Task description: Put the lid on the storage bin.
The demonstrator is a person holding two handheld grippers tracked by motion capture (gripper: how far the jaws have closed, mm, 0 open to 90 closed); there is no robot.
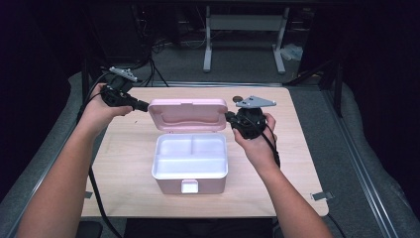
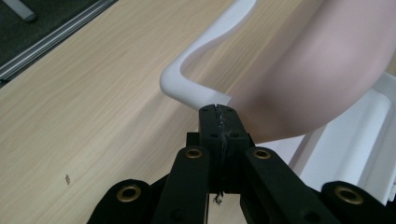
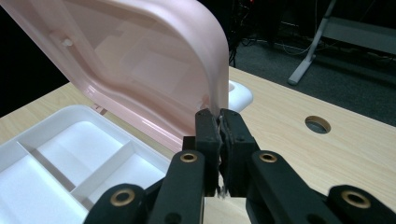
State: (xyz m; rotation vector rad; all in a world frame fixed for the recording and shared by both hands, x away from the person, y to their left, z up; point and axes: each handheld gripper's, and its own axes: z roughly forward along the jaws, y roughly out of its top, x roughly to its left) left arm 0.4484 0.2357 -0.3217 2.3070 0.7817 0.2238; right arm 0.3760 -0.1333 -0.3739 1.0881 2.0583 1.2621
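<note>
the pink box (image 1: 190, 166) sat in the middle of the bench (image 1: 124, 148), its latch facing me and its lid (image 1: 188, 114) stood up open at the back. inside lay a white tray (image 3: 70, 158) split into compartments, with nothing in them that i could see.

my left tongs (image 1: 144, 105) were pinched down on the lid's left edge; in the left gripper view the jaws met tight on the white handle (image 2: 196, 88) that curls off the lid there. my right tongs (image 1: 230, 117) were squeezed narrow on the lid's right rim (image 3: 215, 88), the pink edge caught right between the jaw tips.

so i had the lid by both ends, on very little plastic. the risk, as i judged it, was a slip: both bites were shallow, on smooth curved edges, and if one hand moved faster than the other the lid would twist on its hinge and pop out of one pair. let go early, it could drop shut on the tray. pulling too far back could also tip the light box or drag it across the bench, since nothing held the base down.
</note>
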